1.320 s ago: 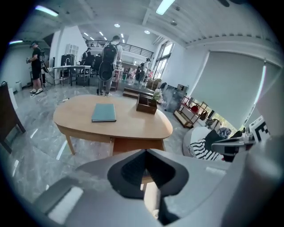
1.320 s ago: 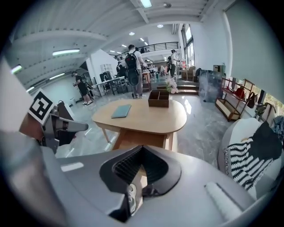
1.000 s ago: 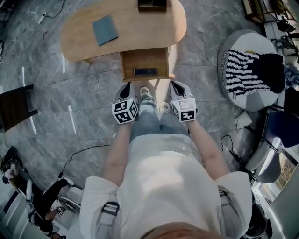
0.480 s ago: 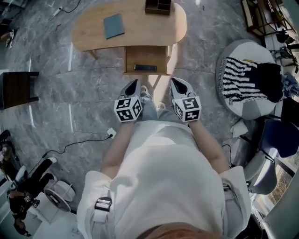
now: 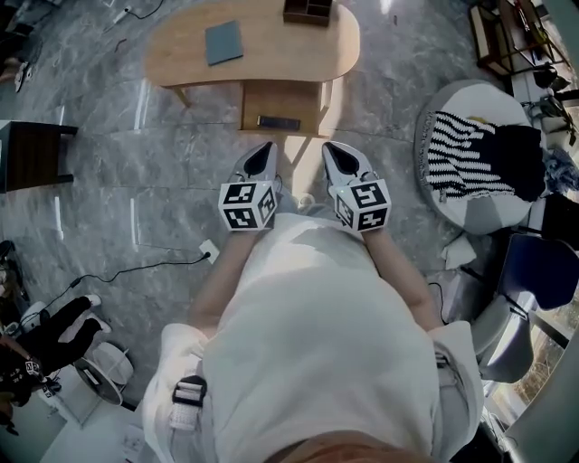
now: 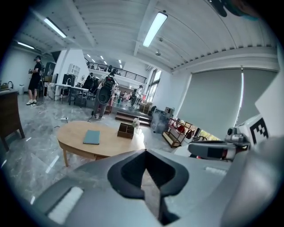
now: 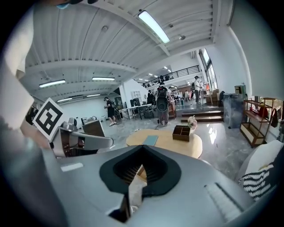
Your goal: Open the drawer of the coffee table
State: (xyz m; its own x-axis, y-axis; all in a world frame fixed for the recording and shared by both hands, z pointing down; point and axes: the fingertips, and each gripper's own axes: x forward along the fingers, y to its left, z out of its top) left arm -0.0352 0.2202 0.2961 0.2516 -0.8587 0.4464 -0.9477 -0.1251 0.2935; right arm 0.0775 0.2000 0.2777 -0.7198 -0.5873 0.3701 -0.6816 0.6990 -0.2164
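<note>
A person stands a little way off from the oval wooden desk [image 5: 280, 54], with the left gripper [image 5: 263, 155] and right gripper [image 5: 336, 154] raised side by side, both sets of jaws pressed together on nothing. The drawer [image 5: 280, 101] juts from the desk's near side, apparently already drawn out (a dark item [image 5: 278, 121] lies inside). Any further pull should run straight and level, along its line of travel.

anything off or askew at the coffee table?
Nothing stands out. The drawer of the coffee table is pulled out squarely, a dark flat item lying inside; the blue book and the compartment box sit flat on top. Nothing spilled.
</note>
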